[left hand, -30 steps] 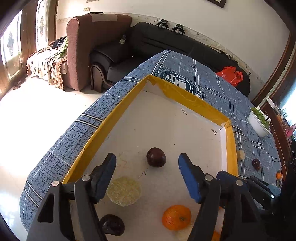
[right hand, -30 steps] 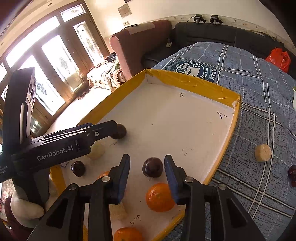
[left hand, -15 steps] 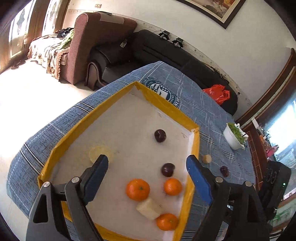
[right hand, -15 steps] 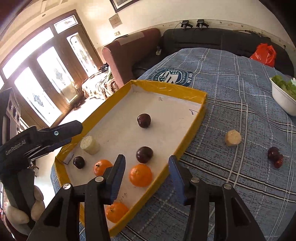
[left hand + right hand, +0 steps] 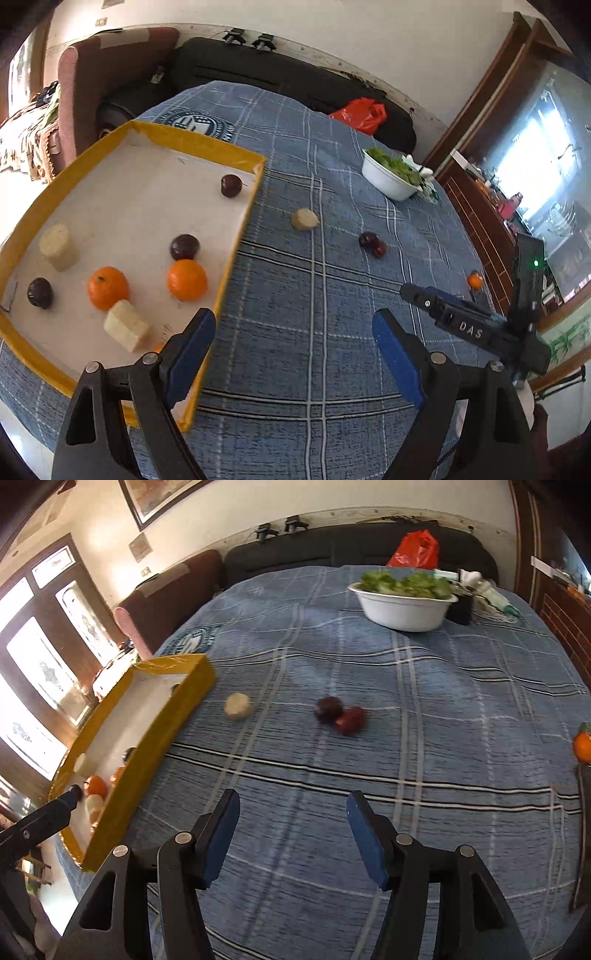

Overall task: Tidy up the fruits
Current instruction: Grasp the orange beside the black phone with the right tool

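A yellow-rimmed white tray (image 5: 236,236) sits at the table's left and holds oranges (image 5: 187,279), dark plums (image 5: 184,246) and pale cut chunks (image 5: 126,325). On the blue checked cloth lie a pale chunk (image 5: 238,706), two dark plums (image 5: 339,714) side by side, and an orange (image 5: 582,746) at the far right. My left gripper (image 5: 295,345) hangs open and empty over the cloth by the tray's near right corner. My right gripper (image 5: 293,829) is empty, its jaws opening, short of the two plums.
A white bowl of greens (image 5: 404,605) stands at the back of the table with small items beside it. A red bag (image 5: 415,550) lies on the black sofa behind. The table edge runs along the right, near a wooden cabinet (image 5: 476,192).
Both grippers have pulled back out of the tray and swung right over the cloth. Each has opened wider, and the plums they hovered at stay in the tray.
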